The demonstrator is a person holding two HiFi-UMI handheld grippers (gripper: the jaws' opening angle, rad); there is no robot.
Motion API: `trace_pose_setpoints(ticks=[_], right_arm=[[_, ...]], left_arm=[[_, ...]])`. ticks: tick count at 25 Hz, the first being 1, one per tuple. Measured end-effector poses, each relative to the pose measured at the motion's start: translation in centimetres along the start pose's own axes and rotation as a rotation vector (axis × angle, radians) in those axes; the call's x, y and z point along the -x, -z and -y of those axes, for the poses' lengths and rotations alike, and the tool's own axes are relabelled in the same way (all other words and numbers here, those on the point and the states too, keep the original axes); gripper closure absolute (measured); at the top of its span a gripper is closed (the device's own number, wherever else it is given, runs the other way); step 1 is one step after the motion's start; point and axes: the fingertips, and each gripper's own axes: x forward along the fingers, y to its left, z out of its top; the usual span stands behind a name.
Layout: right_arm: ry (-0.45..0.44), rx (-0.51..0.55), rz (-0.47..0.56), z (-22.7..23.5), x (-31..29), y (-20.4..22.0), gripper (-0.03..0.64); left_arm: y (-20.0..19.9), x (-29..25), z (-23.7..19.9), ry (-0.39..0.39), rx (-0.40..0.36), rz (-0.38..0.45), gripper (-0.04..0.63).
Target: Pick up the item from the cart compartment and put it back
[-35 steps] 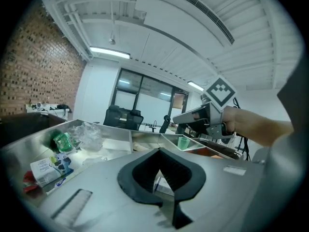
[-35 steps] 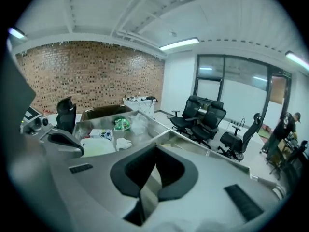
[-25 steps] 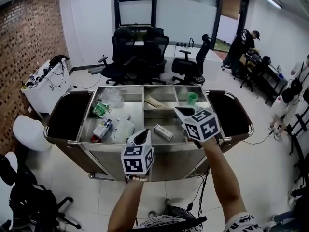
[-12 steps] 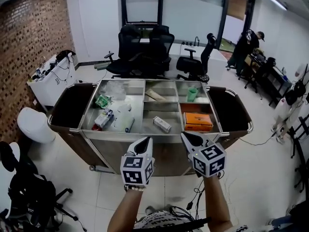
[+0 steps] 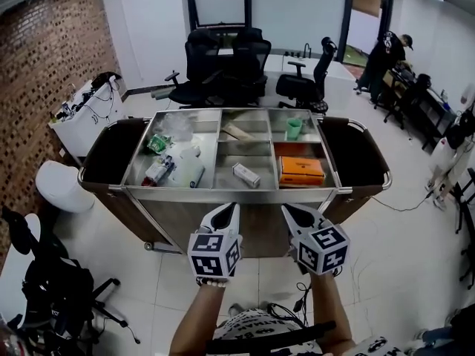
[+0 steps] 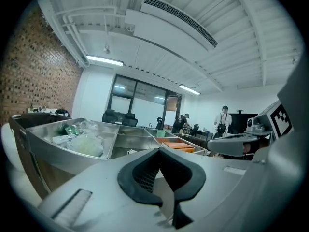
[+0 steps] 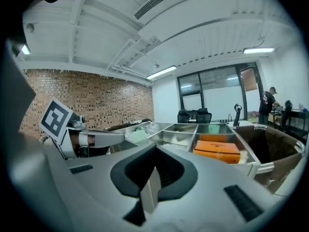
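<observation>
The steel cart [image 5: 223, 192] stands ahead with its top split into open compartments. An orange box [image 5: 300, 170] lies flat in the near right compartment, also seen in the right gripper view [image 7: 217, 150]. A small white box [image 5: 246, 175] lies in the middle one, and a green cup [image 5: 294, 128] stands at the far right. My left gripper [image 5: 230, 208] and right gripper [image 5: 288, 210] hover side by side in front of the cart's near edge, short of it. Both are shut with nothing between the jaws, as the left gripper view [image 6: 163, 180] and right gripper view [image 7: 153, 178] show.
The left compartment holds plastic bags and bottles [image 5: 174, 170]. Black office chairs [image 5: 223, 65] stand behind the cart. A white table [image 5: 82, 113] and white stool [image 5: 58, 185] are at left, with black gear [image 5: 52, 288] on the floor. A person [image 5: 386, 54] stands far right.
Both grippers have drawn back from over the cart to in front of its near edge. The right one left the right compartment, uncovering the orange box.
</observation>
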Motion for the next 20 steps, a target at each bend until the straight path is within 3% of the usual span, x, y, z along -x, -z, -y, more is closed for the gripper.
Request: trace_pose_setpoints(ticks=[20], right_arm=[[-0.024,-0.008,-0.001,1.4,0.5,1.1,0.606]], left_arm=[[0.7,-1.6,2.1,0.001,0.0,-0.008,0.594]])
